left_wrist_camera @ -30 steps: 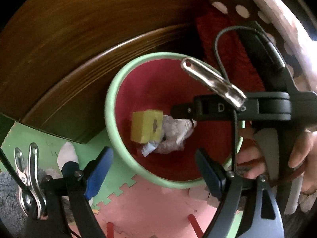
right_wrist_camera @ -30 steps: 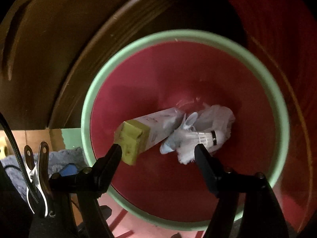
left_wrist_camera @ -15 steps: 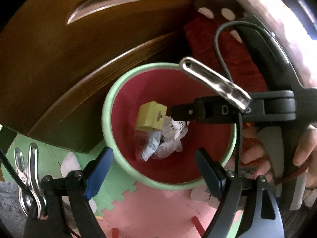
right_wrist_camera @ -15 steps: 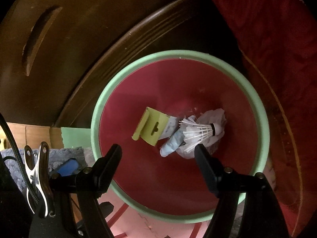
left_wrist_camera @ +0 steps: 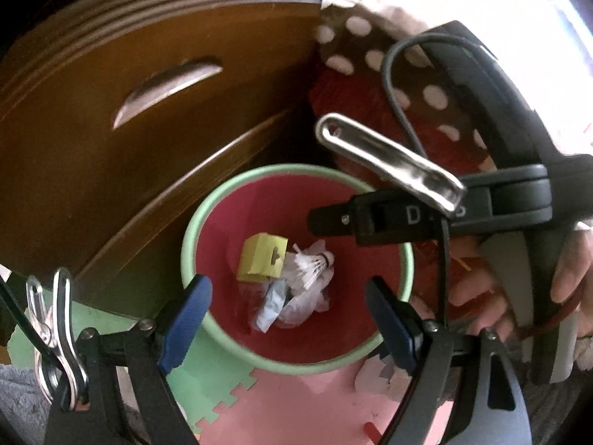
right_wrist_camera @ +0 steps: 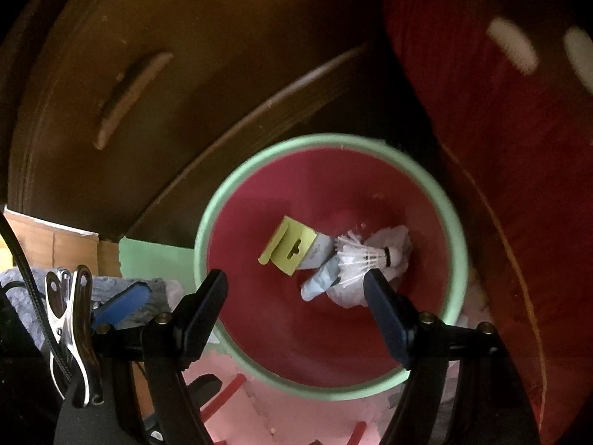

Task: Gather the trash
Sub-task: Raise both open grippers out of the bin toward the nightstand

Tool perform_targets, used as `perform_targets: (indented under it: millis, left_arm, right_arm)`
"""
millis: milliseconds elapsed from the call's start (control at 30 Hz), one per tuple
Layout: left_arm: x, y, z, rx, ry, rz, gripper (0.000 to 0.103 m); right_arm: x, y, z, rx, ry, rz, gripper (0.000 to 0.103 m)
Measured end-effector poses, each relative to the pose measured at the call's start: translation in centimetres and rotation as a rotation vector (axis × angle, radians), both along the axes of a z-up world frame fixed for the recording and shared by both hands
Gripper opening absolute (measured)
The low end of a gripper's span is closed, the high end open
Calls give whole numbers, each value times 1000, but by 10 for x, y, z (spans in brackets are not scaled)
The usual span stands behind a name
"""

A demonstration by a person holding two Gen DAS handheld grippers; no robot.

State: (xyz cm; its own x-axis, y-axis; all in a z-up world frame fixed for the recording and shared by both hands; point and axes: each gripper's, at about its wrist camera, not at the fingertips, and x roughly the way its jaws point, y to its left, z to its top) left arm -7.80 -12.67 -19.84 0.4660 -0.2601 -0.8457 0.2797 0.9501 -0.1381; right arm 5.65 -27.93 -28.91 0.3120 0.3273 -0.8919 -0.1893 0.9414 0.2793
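Note:
A red bin with a pale green rim [left_wrist_camera: 189, 237] [right_wrist_camera: 207, 237] stands on the floor mat. At its bottom lie a yellow cardboard package [left_wrist_camera: 263, 261] [right_wrist_camera: 291, 254], a white shuttlecock [left_wrist_camera: 313, 261] [right_wrist_camera: 365, 257] and crumpled white and pale blue paper [left_wrist_camera: 292, 302] [right_wrist_camera: 320, 282]. My left gripper [left_wrist_camera: 287, 319] hangs open above the bin's near rim, nothing between its fingers. My right gripper [right_wrist_camera: 298, 302] is open too, high over the bin and empty. In the left wrist view the right gripper's body [left_wrist_camera: 426, 215], held by a hand [left_wrist_camera: 478, 296], reaches over the bin's right side.
A dark wooden cabinet with a recessed handle [left_wrist_camera: 166, 89] [right_wrist_camera: 129, 96] rises behind the bin. Red fabric and spotted cloth [left_wrist_camera: 370, 59] [right_wrist_camera: 481, 111] lie to the right. Green and pink foam tiles [left_wrist_camera: 296, 400] cover the floor; a grey rug [right_wrist_camera: 111, 285] lies at left.
Both grippers have risen away from the bin, which now looks smaller and lower in both views. The yellow package has settled flat among the trash. Both stay open.

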Motion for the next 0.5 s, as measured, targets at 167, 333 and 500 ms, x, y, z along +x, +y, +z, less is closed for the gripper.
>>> perform_targets:
  millis: [167,333,500]
  left_arm:
    - [-7,-3,20,-13,-71,-31,88]
    - [-10,-12,41,-30,-122,-70,88]
    - [-12,-20,62,-12,-166,-67,88]
  right_arm:
    - [-12,-1,25,22,-89,25,77]
    - [-27,-5,60,61,-185,103,77]
    - [-39,-13,92,82,-264,133,77]
